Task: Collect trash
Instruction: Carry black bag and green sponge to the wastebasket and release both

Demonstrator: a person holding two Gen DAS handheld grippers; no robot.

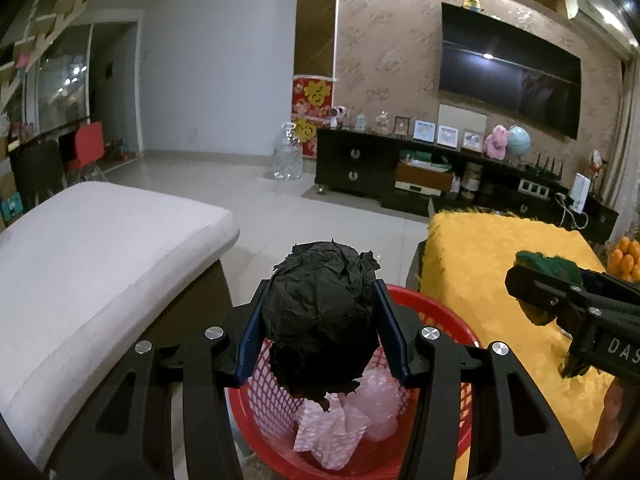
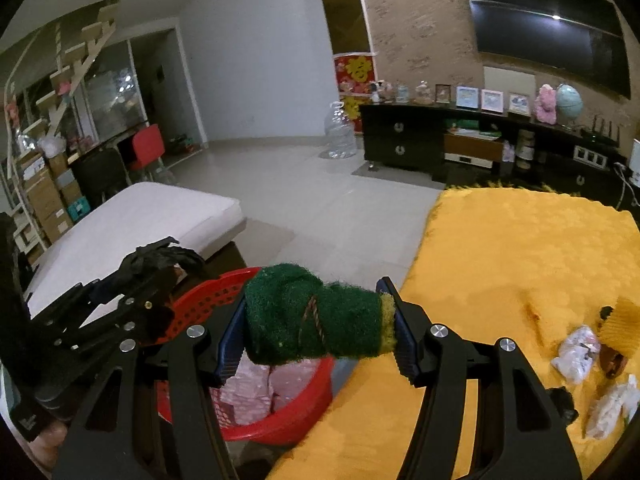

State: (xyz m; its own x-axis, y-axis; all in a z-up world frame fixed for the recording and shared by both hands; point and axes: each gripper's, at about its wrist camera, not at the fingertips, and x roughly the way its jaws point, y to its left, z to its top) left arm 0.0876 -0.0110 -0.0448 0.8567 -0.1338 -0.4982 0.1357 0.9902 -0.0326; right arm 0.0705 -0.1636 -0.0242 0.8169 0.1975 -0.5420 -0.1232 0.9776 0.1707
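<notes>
The left gripper [image 1: 320,320] is clamping a crumpled black paper wad [image 1: 320,312] and the right gripper [image 2: 316,328] a green-and-yellow scouring sponge [image 2: 312,320], both poised over the red perforated plastic basket [image 1: 432,304] for release.

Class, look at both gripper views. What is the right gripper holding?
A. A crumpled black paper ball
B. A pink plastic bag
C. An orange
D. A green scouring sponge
D. In the right wrist view the right gripper has its jaws closed on the green scouring sponge, beside the red basket; the crumpled black paper ball sits in the left gripper.
</notes>
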